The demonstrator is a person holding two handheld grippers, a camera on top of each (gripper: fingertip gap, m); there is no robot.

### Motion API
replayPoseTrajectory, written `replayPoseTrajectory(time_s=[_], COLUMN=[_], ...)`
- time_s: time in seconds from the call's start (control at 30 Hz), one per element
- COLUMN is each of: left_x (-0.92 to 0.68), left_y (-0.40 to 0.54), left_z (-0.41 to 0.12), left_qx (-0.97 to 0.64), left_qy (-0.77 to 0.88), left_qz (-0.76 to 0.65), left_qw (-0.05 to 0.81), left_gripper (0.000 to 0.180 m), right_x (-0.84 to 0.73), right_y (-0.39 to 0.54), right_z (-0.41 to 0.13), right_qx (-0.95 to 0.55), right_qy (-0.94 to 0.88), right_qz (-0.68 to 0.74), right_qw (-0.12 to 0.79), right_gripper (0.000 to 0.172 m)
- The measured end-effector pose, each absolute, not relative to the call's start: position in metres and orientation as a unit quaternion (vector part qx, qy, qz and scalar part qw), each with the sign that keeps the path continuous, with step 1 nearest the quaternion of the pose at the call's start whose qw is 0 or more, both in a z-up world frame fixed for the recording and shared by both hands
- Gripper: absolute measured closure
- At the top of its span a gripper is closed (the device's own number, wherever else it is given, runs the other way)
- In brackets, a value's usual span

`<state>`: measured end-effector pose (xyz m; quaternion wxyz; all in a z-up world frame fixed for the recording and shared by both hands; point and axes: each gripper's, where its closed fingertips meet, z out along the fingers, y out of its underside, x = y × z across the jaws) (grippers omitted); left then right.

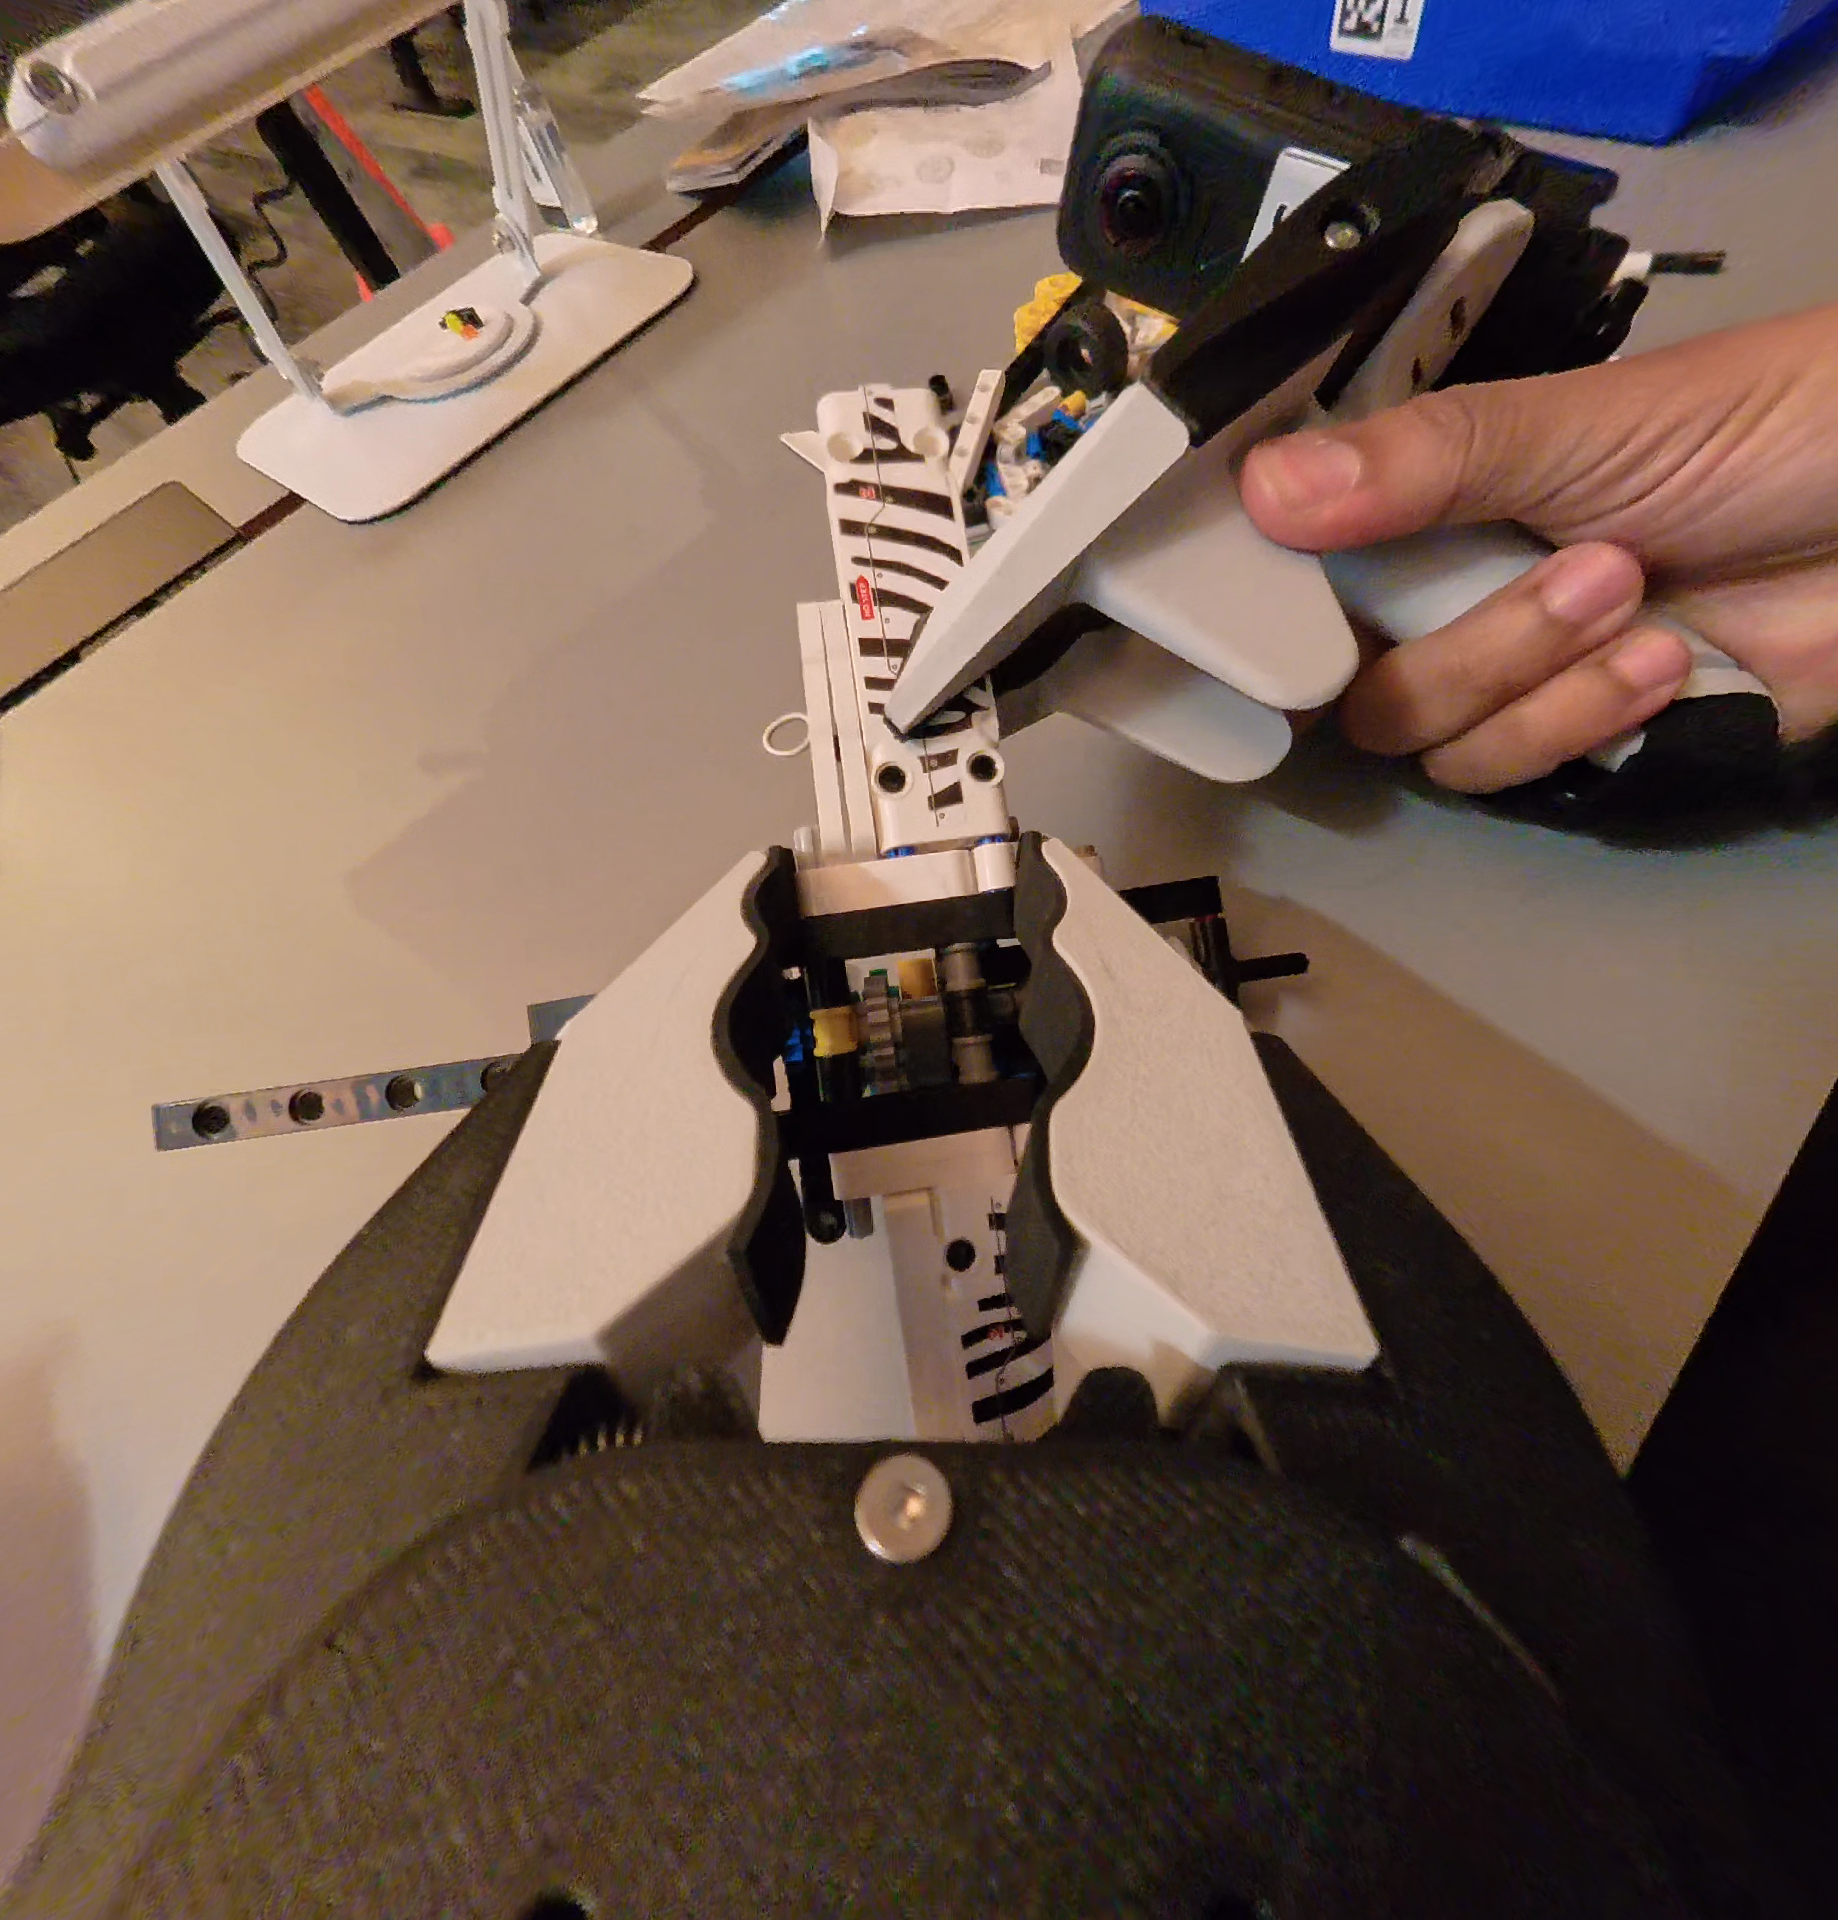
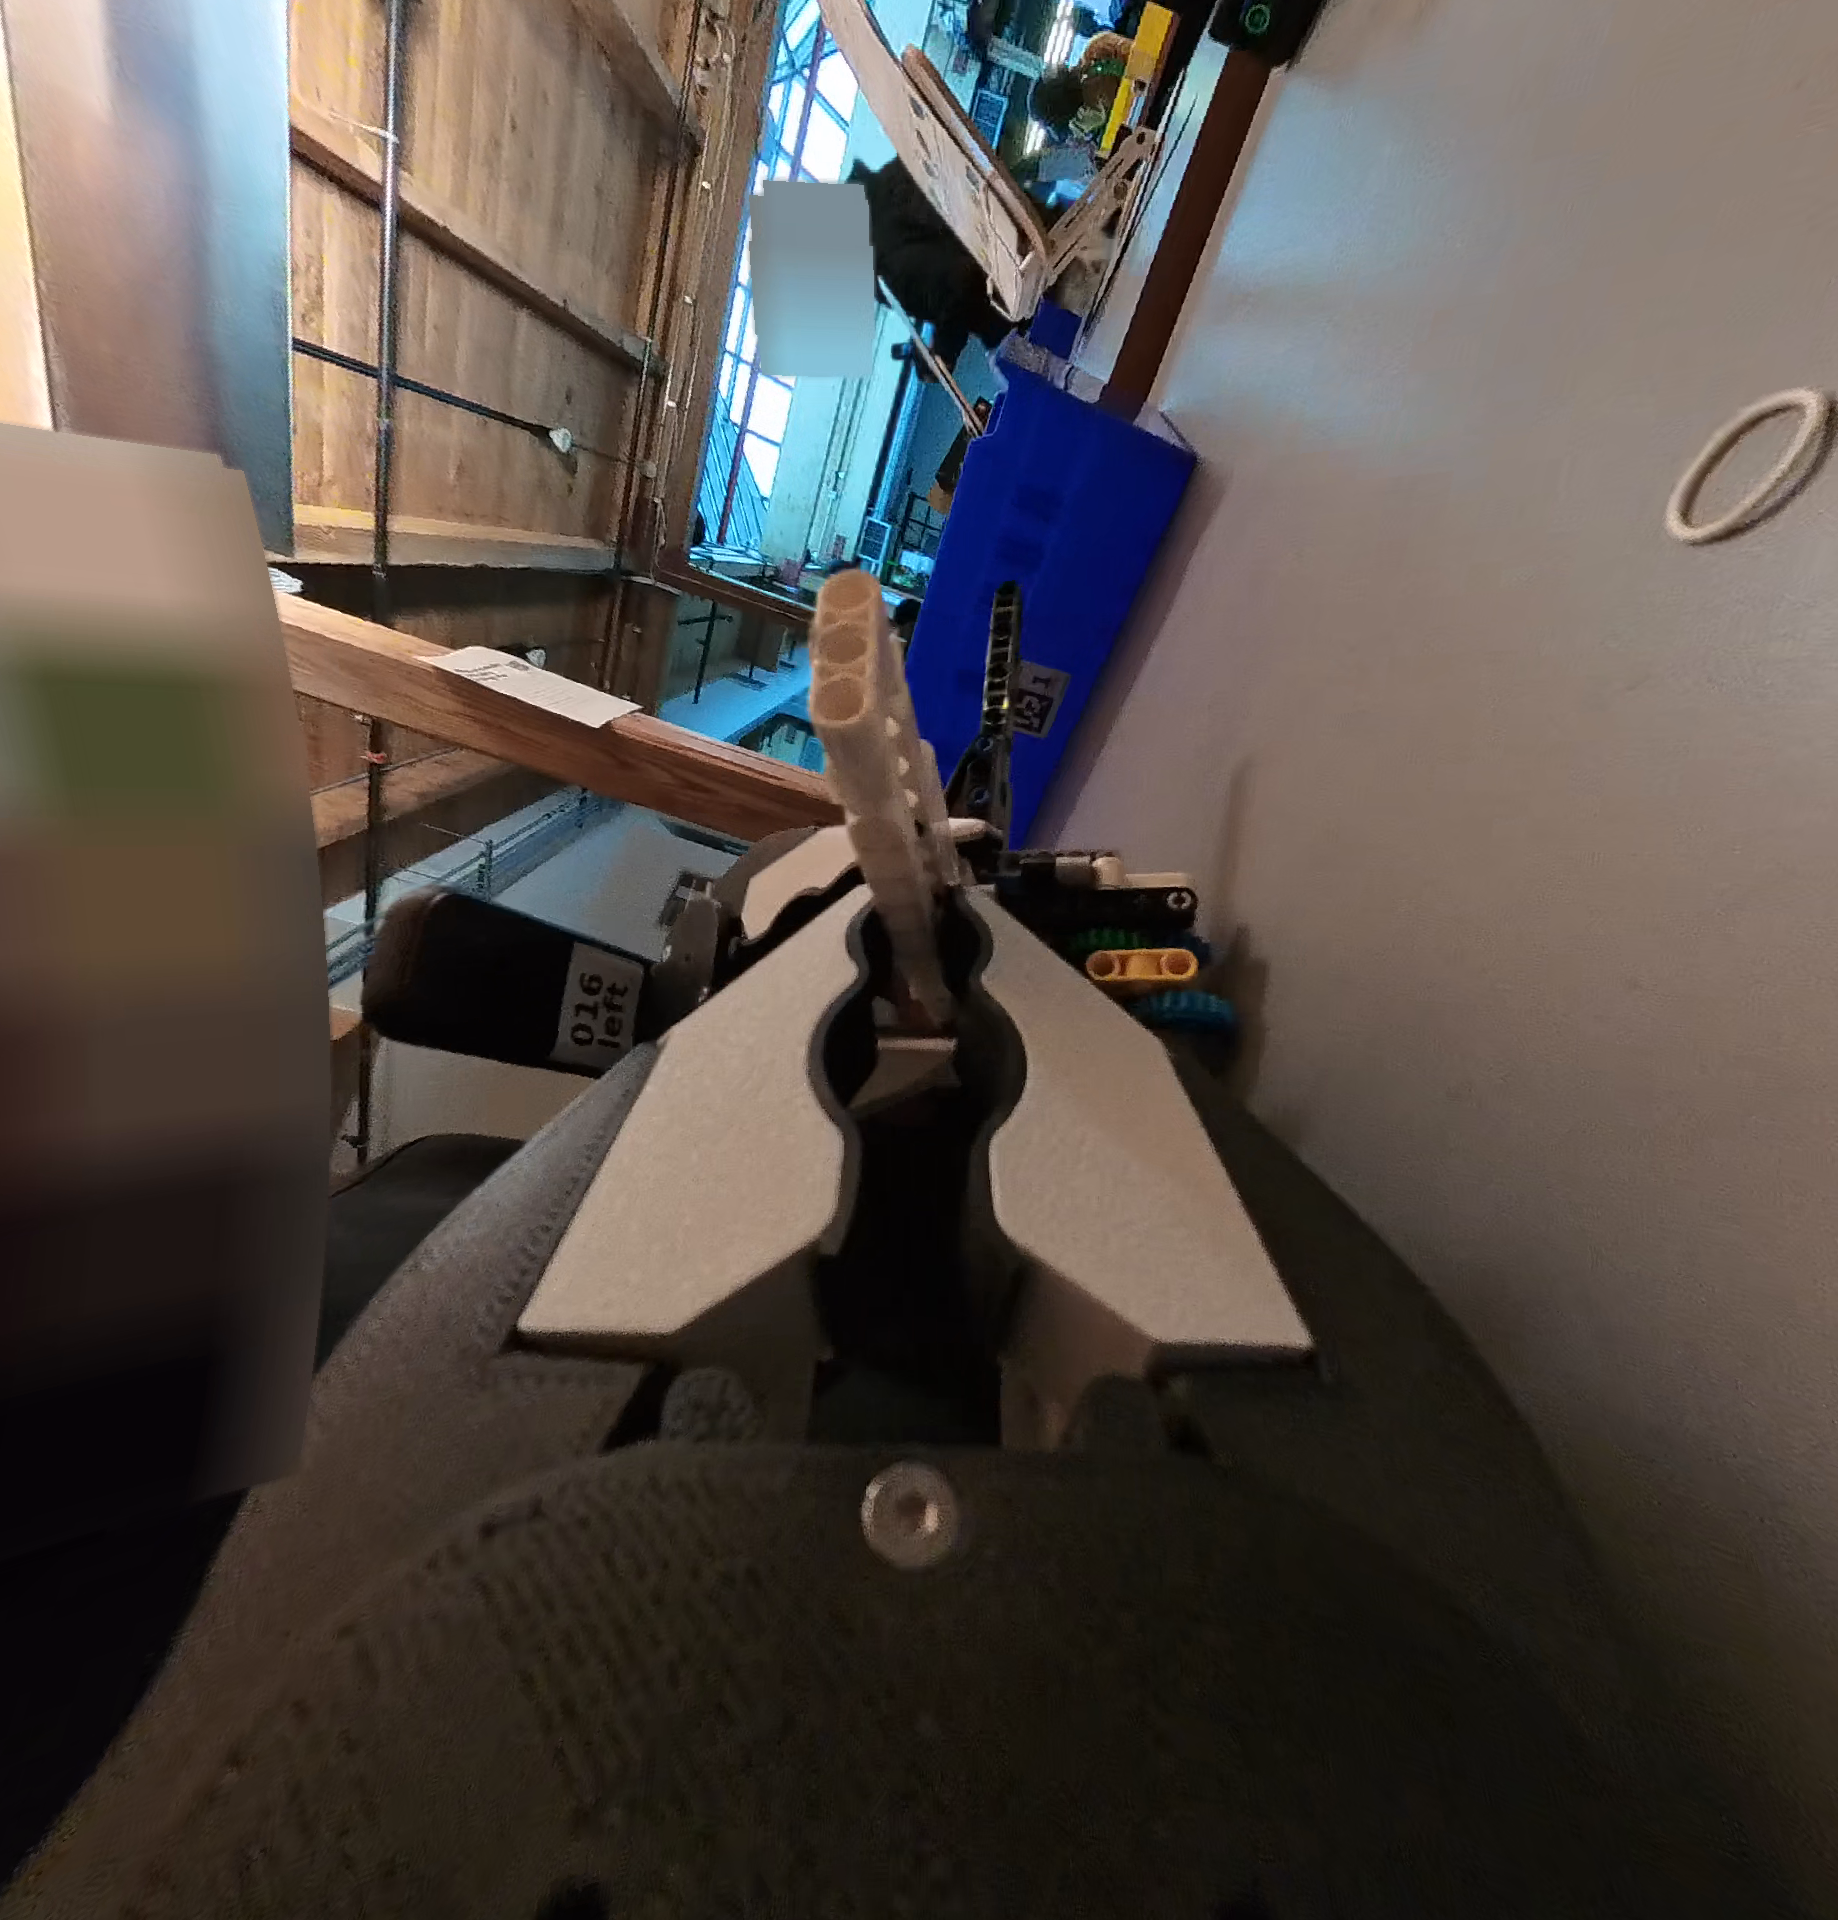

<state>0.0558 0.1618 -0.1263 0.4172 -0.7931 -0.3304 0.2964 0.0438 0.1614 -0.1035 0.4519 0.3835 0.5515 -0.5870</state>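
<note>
My left gripper is shut on a brick-built model. Both black pads press on its black frame, with gears and a yellow bush showing between them. A long white panel with black stripes runs forward from the frame over the grey table. My right gripper, held by a hand, comes in from the upper right, its fingertips closed on that panel's near end. In the right wrist view the right gripper is shut on the white holed panel, which stands up past the fingertips. The left gripper's body lies to the left.
A white rubber ring lies left of the panel and also shows in the right wrist view. A pile of loose parts, papers and a blue bin lie behind. A white lamp base and a blue-grey holed strip lie left. My two grippers' fingertips are within a few centimetres of each other.
</note>
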Motion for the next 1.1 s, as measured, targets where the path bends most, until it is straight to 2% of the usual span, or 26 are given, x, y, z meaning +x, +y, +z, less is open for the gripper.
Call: replayPoseTrajectory(time_s=[0.57, 0.73, 0.93, 1.1], left_x=[0.055, 0.056, 0.058, 0.058], left_y=[0.163, 0.164, 0.169, 0.170], left_z=[-0.127, -0.127, -0.127, -0.126], left_qx=[-0.789, -0.794, -0.792, -0.791], left_qy=[-0.334, -0.324, -0.325, -0.324], left_qz=[0.284, 0.298, 0.278, 0.284], left_qw=[0.429, 0.420, 0.435, 0.435], left_gripper=[0.135, 0.135, 0.135, 0.135], right_x=[0.037, 0.039, 0.046, 0.047], right_y=[0.163, 0.167, 0.170, 0.170], right_z=[-0.106, -0.104, -0.102, -0.099], right_qx=[0.369, 0.389, 0.385, 0.364], right_qy=[0.597, 0.519, 0.550, 0.551], right_qz=[-0.596, -0.608, -0.621, -0.640], right_qw=[0.390, 0.457, 0.404, 0.393], right_gripper=[0.166, 0.165, 0.164, 0.163])
